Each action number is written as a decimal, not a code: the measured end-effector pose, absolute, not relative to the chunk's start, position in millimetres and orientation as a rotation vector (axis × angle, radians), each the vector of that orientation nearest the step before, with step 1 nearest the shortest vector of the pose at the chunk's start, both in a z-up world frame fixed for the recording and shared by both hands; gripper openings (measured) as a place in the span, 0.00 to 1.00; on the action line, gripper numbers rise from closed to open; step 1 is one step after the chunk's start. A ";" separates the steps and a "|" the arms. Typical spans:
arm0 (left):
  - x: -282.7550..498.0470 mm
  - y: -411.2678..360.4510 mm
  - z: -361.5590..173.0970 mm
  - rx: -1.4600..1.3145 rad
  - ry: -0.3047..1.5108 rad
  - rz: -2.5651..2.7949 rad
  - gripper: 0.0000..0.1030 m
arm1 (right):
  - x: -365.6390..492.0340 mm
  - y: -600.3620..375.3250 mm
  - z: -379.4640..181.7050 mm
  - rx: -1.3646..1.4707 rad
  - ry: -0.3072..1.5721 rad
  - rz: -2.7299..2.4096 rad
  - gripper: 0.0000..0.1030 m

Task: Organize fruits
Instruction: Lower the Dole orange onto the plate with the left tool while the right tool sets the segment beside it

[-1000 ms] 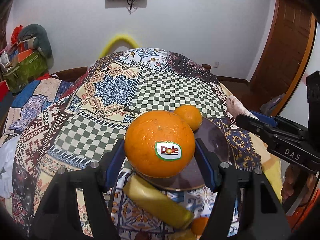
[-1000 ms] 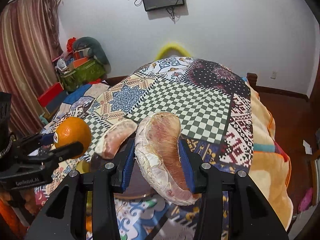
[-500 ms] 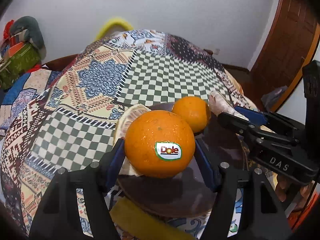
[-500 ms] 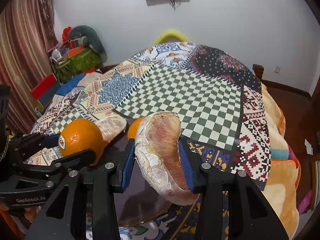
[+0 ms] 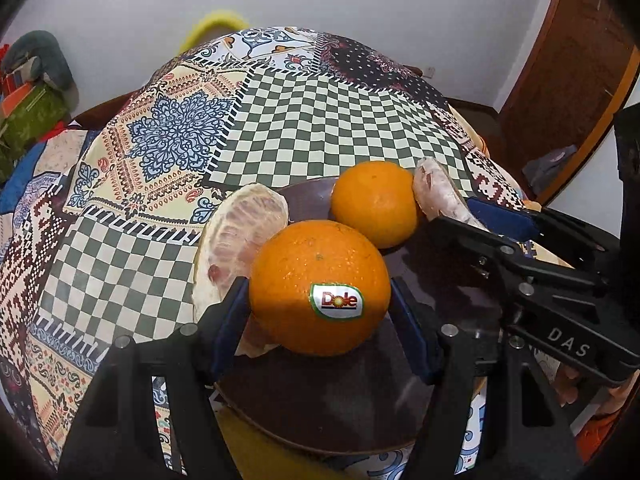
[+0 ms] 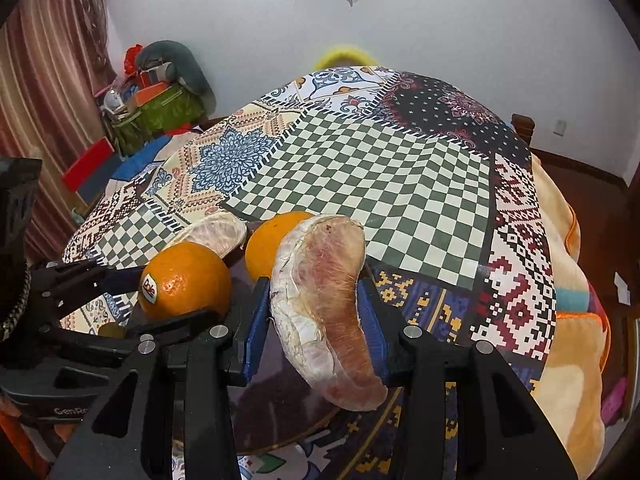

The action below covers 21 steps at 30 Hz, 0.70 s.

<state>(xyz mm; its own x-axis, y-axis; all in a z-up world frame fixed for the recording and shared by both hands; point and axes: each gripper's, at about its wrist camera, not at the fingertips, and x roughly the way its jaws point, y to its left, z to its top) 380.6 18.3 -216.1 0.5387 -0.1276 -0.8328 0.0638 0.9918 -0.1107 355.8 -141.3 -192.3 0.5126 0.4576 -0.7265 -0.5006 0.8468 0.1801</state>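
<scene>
My left gripper (image 5: 320, 300) is shut on a large orange (image 5: 320, 284) with a Dole sticker, held over the dark brown plate (image 5: 340, 400). On the plate lie a smaller orange (image 5: 374, 202) and a peeled pomelo wedge (image 5: 240, 236). My right gripper (image 6: 312, 316) is shut on a second pomelo wedge (image 6: 324, 304), over the plate's right side (image 6: 272, 412). The right wrist view shows the left gripper (image 6: 168, 300) with its orange (image 6: 184, 280) at the left, the smaller orange (image 6: 268, 244) and the lying wedge (image 6: 216, 232) behind. The right gripper (image 5: 476, 218) shows at the right in the left wrist view.
A patchwork cloth (image 6: 360, 184) covers the round table. A yellow banana (image 5: 240, 440) lies under the plate's near edge. A yellow chair back (image 5: 216, 24) stands beyond the table. Bags and boxes (image 6: 160, 104) are piled by the left wall, and a wooden door (image 5: 568, 60) stands at the right.
Both grippers came down and forward over the plate with their fruit. The plate, the smaller orange and the lying wedge now look nearer and larger in both views.
</scene>
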 end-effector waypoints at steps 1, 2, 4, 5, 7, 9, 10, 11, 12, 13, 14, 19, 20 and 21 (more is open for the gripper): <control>380.1 18.0 -216.1 -0.068 0.996 -0.115 0.66 | 356.0 -140.8 -192.3 -0.054 0.857 0.576 0.39; 379.9 17.3 -216.7 -0.061 0.999 -0.115 0.66 | 356.4 -141.1 -192.4 -0.053 0.858 0.576 0.39; 379.0 15.5 -217.7 -0.047 1.004 -0.115 0.66 | 356.4 -141.6 -191.9 -0.049 0.858 0.576 0.39; 378.7 14.1 -217.8 -0.037 1.004 -0.113 0.66 | 355.7 -141.9 -191.3 -0.050 0.858 0.574 0.39; 378.4 11.7 -218.1 -0.021 1.010 -0.110 0.66 | 354.6 -143.2 -188.9 -0.051 0.856 0.577 0.39; 377.1 9.4 -218.5 -0.009 1.016 -0.113 0.67 | 353.0 -145.6 -185.6 -0.047 0.853 0.577 0.40; 375.7 8.7 -217.7 -0.008 1.012 -0.112 0.67 | 352.0 -146.7 -183.7 -0.043 0.852 0.579 0.41; 373.7 8.4 -216.1 -0.008 1.006 -0.109 0.67 | 350.9 -148.2 -181.6 -0.037 0.851 0.582 0.41; 372.1 8.7 -214.2 -0.010 1.002 -0.111 0.67 | 348.9 -150.0 -178.4 -0.031 0.846 0.585 0.42; 370.2 8.9 -212.1 -0.014 0.998 -0.114 0.68 | 347.4 -150.9 -176.0 -0.029 0.842 0.586 0.42; 368.2 9.8 -209.4 -0.019 0.995 -0.112 0.69 | 344.7 -152.7 -171.7 -0.028 0.833 0.586 0.42; 354.7 15.6 -193.9 -0.031 0.971 -0.091 0.70 | 330.7 -156.1 -155.2 -0.041 0.794 0.579 0.42; 350.5 17.8 -189.2 -0.039 0.961 -0.090 0.70 | 326.8 -156.7 -152.3 -0.046 0.786 0.576 0.43; 346.0 19.8 -184.6 -0.047 0.951 -0.088 0.70 | 321.8 -158.0 -148.5 -0.051 0.774 0.572 0.43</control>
<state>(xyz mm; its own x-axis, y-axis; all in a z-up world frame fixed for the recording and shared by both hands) 346.0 19.8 -184.6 0.5778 -0.0959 -0.8105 0.0547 0.9954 -0.0787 321.8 -158.0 -148.5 0.5717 0.4692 -0.6730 -0.5055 0.8476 0.1615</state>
